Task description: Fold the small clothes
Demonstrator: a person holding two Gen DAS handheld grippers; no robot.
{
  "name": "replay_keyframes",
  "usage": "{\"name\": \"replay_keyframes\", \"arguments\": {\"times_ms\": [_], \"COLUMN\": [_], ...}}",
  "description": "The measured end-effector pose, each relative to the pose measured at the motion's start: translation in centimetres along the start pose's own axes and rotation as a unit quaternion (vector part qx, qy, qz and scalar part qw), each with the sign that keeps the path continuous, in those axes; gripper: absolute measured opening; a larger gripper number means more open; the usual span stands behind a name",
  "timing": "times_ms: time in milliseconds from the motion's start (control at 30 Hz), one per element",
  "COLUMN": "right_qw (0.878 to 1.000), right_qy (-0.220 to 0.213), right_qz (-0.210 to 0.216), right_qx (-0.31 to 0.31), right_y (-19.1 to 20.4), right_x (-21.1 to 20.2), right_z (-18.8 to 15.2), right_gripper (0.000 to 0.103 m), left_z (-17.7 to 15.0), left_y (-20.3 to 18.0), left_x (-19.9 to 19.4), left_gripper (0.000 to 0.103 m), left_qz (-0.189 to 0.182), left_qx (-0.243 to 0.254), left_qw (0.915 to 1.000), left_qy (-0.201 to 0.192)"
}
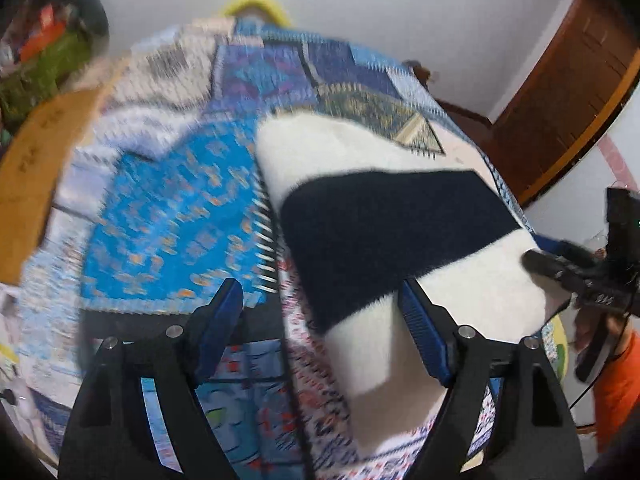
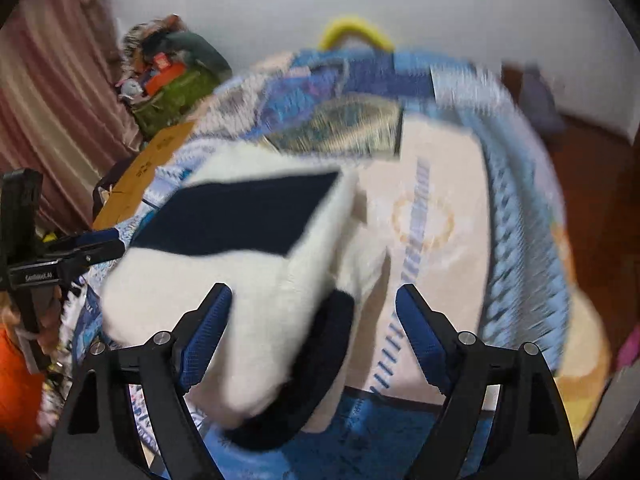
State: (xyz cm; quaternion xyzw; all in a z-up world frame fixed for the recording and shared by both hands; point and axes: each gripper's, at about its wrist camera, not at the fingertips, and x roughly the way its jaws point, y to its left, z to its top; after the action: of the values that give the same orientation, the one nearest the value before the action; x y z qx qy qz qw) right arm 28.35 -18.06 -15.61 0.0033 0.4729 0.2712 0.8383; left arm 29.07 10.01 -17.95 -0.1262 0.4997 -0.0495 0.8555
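1. The white-and-navy fleece garment (image 1: 384, 232) is lying on the patchwork quilt (image 1: 168, 216) (flat, for folding).
2. The left gripper (image 1: 320, 312) is hovering wide open, holding nothing.
3. The right gripper (image 2: 314, 320) is straddling the garment's edge, open, not yet pinching.

A fuzzy white garment with a broad navy band (image 1: 384, 236) lies across the centre and right of the frame on a patchwork quilt of blue, white and orange printed squares (image 1: 168, 216). The left tool (image 1: 320, 316) fills the lower foreground, its blue-padded fingers (image 1: 218, 320) spread wide, the right pad at the garment's lower edge. At the right edge the right tool (image 1: 536, 262) reaches in, its black tip touching the white end of the garment. A brown wooden door (image 1: 572, 80) stands upper right.
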Motion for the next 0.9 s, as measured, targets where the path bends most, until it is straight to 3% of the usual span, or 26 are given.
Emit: {"name": "replay_keyframes", "arguments": {"times_ms": [233,300,367,400,467,567,733,900], "right_qw": [0.993,0.99,0.988,0.988,0.99,0.993,0.995,0.993], "right_qy": [0.05,0.056,0.054,0.052,0.044,0.031,-0.014,-0.047], "right_qz": [0.085,0.104,0.116,0.117,0.115,0.106,0.099,0.106], "right_qx": [0.062,0.074,0.084,0.083,0.074,0.046,0.004,-0.037], "right_y": [-1.8,-1.9,-1.7,-1.6,-1.1,0.2,3.5,7.4], "right_x": [3.9,4.4,4.4,4.2,3.5,2.1,-0.5,-2.1], "right_z": [-1.3,-1.3,-1.4,-1.4,-1.4,-1.1,-0.1,1.8], "right_gripper": [0.082,0.082,0.073,0.069,0.053,0.044,0.041,0.041], "left_z": [0.3,0.4,0.4,0.4,0.3,0.3,0.4,0.7], "left_y": [-0.2,-0.4,-0.6,-0.6,-0.7,-1.0,-1.4,-0.1], "left_x": [3.8,4.5,4.5,4.5,4.0,2.6,-1.5,-6.2], "left_gripper": [0.084,0.084,0.084,0.081,0.073,0.061,0.05,0.049], "left_qz": [-0.09,-0.093,-0.094,-0.095,-0.095,-0.09,-0.062,-0.034], "left_qx": [-0.051,-0.057,-0.059,-0.059,-0.055,-0.045,-0.01,0.003], "left_qw": [0.9933,0.9924,0.9925,0.9924,0.993,0.9944,0.998,0.9981], "left_qy": [0.051,0.058,0.053,0.051,0.044,0.032,-0.002,-0.051]}}
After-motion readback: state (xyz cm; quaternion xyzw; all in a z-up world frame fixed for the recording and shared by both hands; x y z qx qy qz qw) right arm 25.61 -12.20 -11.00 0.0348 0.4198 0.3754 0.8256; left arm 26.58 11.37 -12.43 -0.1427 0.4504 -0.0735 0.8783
